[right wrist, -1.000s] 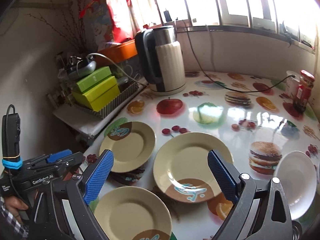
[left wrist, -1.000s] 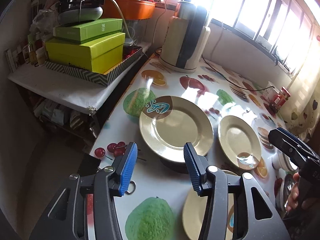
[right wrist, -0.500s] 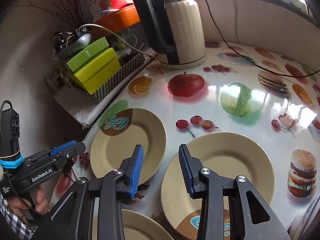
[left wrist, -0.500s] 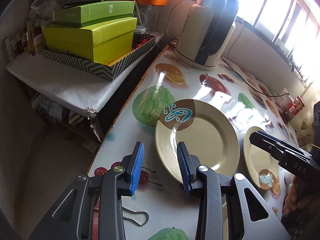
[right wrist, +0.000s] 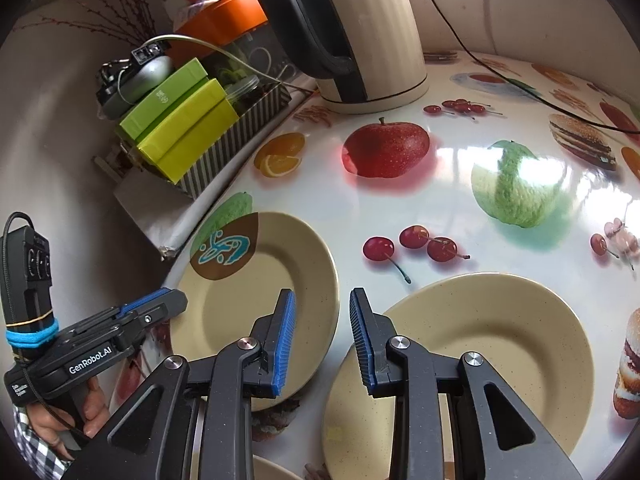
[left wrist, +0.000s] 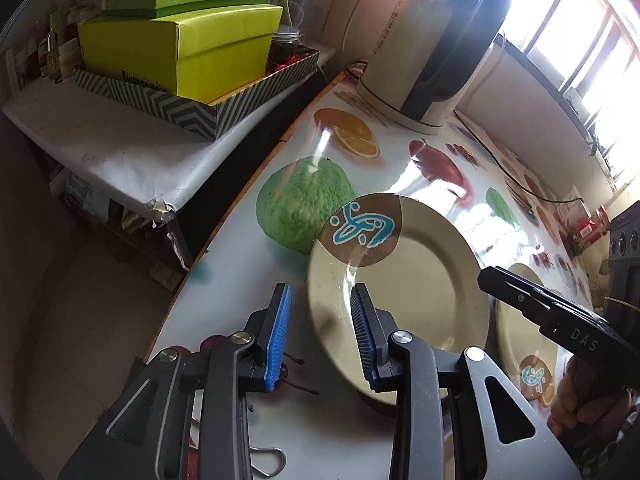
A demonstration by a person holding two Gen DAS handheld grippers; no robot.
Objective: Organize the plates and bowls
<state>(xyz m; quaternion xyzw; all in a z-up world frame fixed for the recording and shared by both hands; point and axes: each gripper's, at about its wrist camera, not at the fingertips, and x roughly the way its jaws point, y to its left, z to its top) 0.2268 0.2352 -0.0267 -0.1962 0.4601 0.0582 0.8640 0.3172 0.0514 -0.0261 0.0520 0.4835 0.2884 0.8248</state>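
The bench (right wrist: 460, 184) is covered in a glossy cloth printed with fruit and burgers. At its far edge stands a cream kettle (right wrist: 372, 32) with a black handle. Left of the bench, on a lower shelf (left wrist: 104, 148), a striped tray (left wrist: 192, 108) carries stacked green boxes (left wrist: 180, 48).

Two beige plates lie near the bench's left, near edge. The left plate (right wrist: 256, 300), marked with a brown patch and blue swirl on its far rim, sits raised on something dark beneath it. The right plate (right wrist: 500, 344) lies just beside it; whether their rims touch cannot be told. The rim of a third plate (right wrist: 272, 470) peeks in at the near edge.

The left claw (left wrist: 320, 340) stands narrow, straddling the left plate's near-left rim: one pad is over the plate, the other outside over the cloth, neither pressing it. The right claw (right wrist: 322, 340) is narrow and closing, one pad over the left plate's right rim, the other over the right plate's left rim, nothing gripped. A hand (right wrist: 80, 408) in a checked sleeve (right wrist: 34, 444) holds the left claw's handle.
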